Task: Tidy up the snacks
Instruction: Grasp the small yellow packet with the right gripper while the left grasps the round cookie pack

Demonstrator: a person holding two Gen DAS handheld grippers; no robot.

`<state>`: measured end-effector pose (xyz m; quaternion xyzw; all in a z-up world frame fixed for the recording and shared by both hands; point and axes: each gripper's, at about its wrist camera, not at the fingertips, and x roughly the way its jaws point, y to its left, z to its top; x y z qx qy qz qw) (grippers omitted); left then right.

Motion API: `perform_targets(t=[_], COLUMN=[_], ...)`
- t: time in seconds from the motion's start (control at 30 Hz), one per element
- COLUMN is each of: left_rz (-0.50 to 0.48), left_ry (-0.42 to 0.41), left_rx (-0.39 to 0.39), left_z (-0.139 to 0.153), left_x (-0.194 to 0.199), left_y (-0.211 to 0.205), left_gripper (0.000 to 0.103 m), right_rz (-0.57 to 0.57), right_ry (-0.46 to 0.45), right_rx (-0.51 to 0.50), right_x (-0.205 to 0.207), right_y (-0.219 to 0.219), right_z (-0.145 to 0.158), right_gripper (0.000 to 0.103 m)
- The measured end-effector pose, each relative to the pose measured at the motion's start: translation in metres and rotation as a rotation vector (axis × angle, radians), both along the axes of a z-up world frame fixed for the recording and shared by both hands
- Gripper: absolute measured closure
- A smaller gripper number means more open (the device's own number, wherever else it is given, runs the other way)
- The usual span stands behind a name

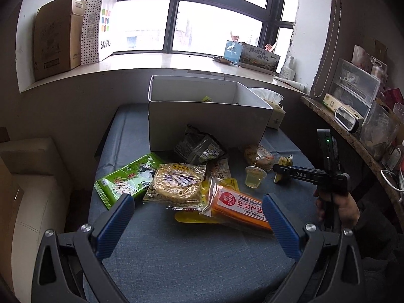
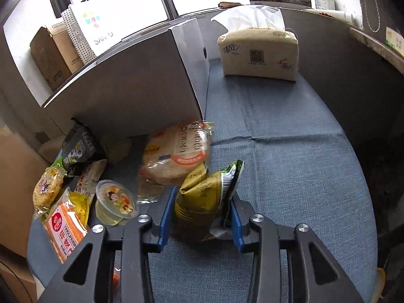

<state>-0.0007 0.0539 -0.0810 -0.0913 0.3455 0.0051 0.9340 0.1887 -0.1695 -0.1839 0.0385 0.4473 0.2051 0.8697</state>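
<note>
Several snack packs lie on a blue cloth in front of a white box [image 1: 209, 116]. My left gripper [image 1: 199, 209] is open above the cloth, its fingers either side of an orange flying-cake pack [image 1: 242, 207] and a clear pack of yellow cake [image 1: 176, 184]. My right gripper [image 2: 202, 214] is shut on a small olive-green snack packet [image 2: 207, 189] just above the cloth; it also shows in the left wrist view [image 1: 282, 170]. A jelly cup [image 2: 115, 202], a round pancake pack [image 2: 176, 151] and a dark pack [image 2: 78, 146] lie nearby.
A green pack [image 1: 126, 179] lies at the left. A tissue pack [image 2: 260, 53] stands right of the box. Cardboard boxes and a paper bag [image 1: 101, 27] sit on the windowsill. A cluttered shelf [image 1: 353, 116] runs along the right.
</note>
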Motion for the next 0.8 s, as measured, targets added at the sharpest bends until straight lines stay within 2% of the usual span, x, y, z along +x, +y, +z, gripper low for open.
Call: perform_targets(t=[0.3,0.4,0.5,0.67,0.8], left_rz=[0.013,0.014,-0.024,-0.068,-0.064], left_ry=[0.055,0.084,0.119,0.195,0.256], left_rx=[-0.060,-0.103,-0.128,-0.071,0.051], left_z=[-0.021,-0.032,-0.043,-0.064,-0.084], left_x=[0.010,0.020,0.039,0.086,0.116], left_y=[0.035,0.045,0.044,0.033,0.024], left_gripper=[0.000,0.000,0.000,0.000,0.000], right_rz=[-0.022,-0.024,-0.013,0.020,0.039], right_ry=[-0.013,-0.018,-0.032,-0.052,-0.057], right_rx=[0.106,0.140,0.139,0.130,0.121], right_x=[-0.033,-0.048,-0.059,-0.073,-0.075], right_y=[-0.027,-0.034,-0.034,-0.030,-0.026], right_z=[0.010,0.015,0.021,0.027,0.028], right_gripper=[0.061,0.061,0.061,0.061,0.061])
